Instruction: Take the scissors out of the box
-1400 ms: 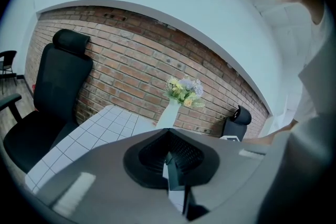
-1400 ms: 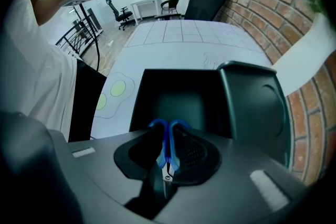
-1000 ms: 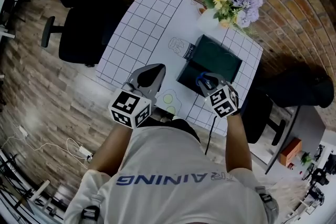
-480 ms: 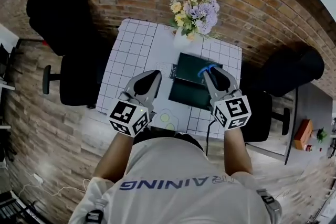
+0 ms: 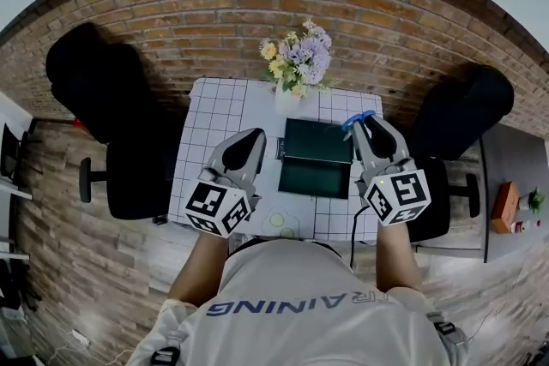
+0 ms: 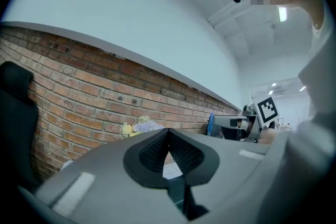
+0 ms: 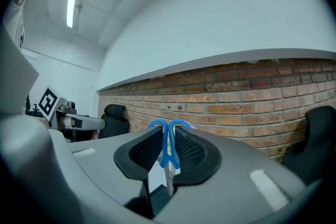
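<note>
Blue-handled scissors [image 7: 169,163] sat clamped, handle loops foremost, in the right hand-held gripper [image 7: 168,135], clear of the dark open box [image 5: 314,177] on the counter [image 5: 214,124].

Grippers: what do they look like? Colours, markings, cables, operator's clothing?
Both the left gripper and right gripper have grey shells with black textured pads. Each carries a white cube with black square markers. A dark cable runs from the right one. Short-sleeved light T-shirt, blue lettering.
</note>
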The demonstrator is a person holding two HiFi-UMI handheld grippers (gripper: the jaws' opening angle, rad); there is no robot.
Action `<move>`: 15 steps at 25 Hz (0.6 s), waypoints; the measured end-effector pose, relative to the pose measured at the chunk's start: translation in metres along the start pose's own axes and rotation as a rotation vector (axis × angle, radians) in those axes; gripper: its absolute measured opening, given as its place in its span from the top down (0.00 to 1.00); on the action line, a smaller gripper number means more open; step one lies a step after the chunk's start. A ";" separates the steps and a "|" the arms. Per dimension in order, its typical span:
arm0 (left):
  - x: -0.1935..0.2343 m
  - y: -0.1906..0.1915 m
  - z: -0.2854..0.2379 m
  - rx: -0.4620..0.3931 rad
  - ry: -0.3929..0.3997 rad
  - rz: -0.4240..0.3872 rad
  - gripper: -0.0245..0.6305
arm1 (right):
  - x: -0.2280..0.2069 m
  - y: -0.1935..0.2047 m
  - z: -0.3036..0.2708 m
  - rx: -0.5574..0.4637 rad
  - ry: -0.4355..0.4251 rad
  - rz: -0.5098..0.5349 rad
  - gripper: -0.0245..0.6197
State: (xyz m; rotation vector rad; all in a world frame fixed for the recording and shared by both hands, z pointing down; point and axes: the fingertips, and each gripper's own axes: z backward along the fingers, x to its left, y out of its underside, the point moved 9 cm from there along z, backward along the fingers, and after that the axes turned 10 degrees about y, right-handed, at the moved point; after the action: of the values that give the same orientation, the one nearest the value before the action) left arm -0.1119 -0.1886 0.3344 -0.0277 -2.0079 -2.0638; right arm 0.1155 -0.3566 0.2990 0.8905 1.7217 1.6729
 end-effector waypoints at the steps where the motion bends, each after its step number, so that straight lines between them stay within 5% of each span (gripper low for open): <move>1: 0.000 -0.001 0.000 -0.001 0.003 -0.002 0.96 | 0.001 -0.001 0.002 -0.004 0.001 0.003 0.82; 15: 0.001 0.000 0.002 0.000 0.025 0.023 0.96 | 0.003 -0.002 0.007 -0.015 0.015 0.005 0.82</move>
State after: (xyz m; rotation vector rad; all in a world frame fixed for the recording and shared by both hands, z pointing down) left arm -0.1133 -0.1873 0.3349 -0.0246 -1.9835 -2.0400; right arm 0.1186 -0.3499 0.2964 0.8780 1.7161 1.6980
